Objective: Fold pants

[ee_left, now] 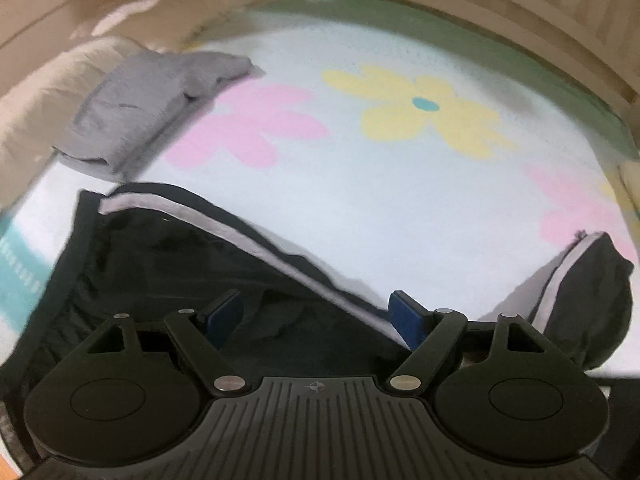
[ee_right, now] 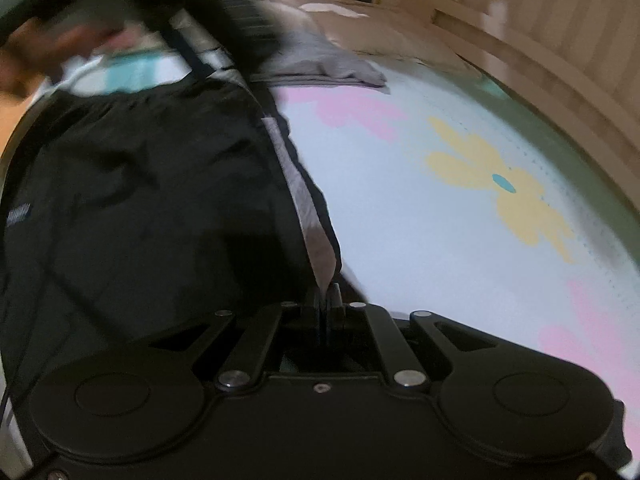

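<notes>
The black pants (ee_right: 160, 200) lie on the flowered blanket (ee_left: 380, 200). The right tongs (ee_right: 326, 300) are clamped on the grey-striped edge — probably to carry it over for a fold — while the left tongs (ee_left: 316, 320) hang apart above the cloth, gripping nothing.

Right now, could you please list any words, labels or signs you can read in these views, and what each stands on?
None can be read.
Small pale label on the black pants: too blurred.
White lettering on the teal band of the flowered blanket: too blurred.
</notes>
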`<state>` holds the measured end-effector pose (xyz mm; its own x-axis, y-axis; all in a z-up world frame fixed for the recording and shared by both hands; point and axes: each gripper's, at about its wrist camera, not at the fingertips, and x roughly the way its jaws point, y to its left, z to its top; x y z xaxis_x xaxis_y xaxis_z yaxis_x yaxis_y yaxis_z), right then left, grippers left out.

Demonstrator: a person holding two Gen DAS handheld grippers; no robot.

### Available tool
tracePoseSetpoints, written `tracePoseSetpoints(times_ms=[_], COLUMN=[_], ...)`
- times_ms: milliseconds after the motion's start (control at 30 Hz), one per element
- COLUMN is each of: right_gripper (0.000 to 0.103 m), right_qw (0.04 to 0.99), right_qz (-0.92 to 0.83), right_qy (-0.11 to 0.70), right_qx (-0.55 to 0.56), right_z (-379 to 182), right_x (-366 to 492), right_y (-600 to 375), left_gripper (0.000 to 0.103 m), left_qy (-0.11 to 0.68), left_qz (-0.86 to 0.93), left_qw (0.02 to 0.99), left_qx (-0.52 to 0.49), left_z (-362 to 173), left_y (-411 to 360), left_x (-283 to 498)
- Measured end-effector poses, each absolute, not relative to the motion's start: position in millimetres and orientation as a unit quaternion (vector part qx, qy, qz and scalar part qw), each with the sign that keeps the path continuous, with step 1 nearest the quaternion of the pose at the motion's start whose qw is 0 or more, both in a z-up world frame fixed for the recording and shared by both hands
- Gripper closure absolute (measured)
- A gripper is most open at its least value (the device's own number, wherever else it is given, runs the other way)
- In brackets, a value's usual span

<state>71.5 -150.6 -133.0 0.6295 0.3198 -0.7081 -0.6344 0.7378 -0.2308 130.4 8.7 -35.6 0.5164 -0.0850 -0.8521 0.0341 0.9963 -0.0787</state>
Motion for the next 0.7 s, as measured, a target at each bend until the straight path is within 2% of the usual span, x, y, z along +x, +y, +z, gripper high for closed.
tracePoseSetpoints(times_ms=[300,367,400,467,567,700], right_gripper=[0.096,0.096,0.096,0.096,0.096,0.096], right_qw=[0.874,0.876,0.876,0.876,0.877,0.881], right_qz=[0.263,0.262,0.263,0.263,0.258,0.247], right_qy=[0.326,0.326,0.327,0.326,0.323,0.317], right_qx=[-0.244,-0.239,-0.238,-0.240,-0.244,-0.248], right_z=[-147,-148,-148,-149,-148,-138], right_x=[60,61,62,62,62,47], right_y=[-137,-138,-138,-138,-137,-130], left_gripper=[0.024,0.028,0.053,0.095,0.095,0.095], left_qy=[0.531,0.539,0.543,0.550,0.535,0.500], left_qz=[-0.027,-0.018,-0.018,-0.017,-0.010,-0.016], left_qw=[0.846,0.842,0.839,0.834,0.844,0.866], left_qx=[-0.033,-0.020,-0.017,-0.028,-0.047,-0.016], left_z=[-66,-76,-81,-90,-81,-51], left_y=[0,-4,-4,-3,3,4], left_x=[151,159,161,165,155,119])
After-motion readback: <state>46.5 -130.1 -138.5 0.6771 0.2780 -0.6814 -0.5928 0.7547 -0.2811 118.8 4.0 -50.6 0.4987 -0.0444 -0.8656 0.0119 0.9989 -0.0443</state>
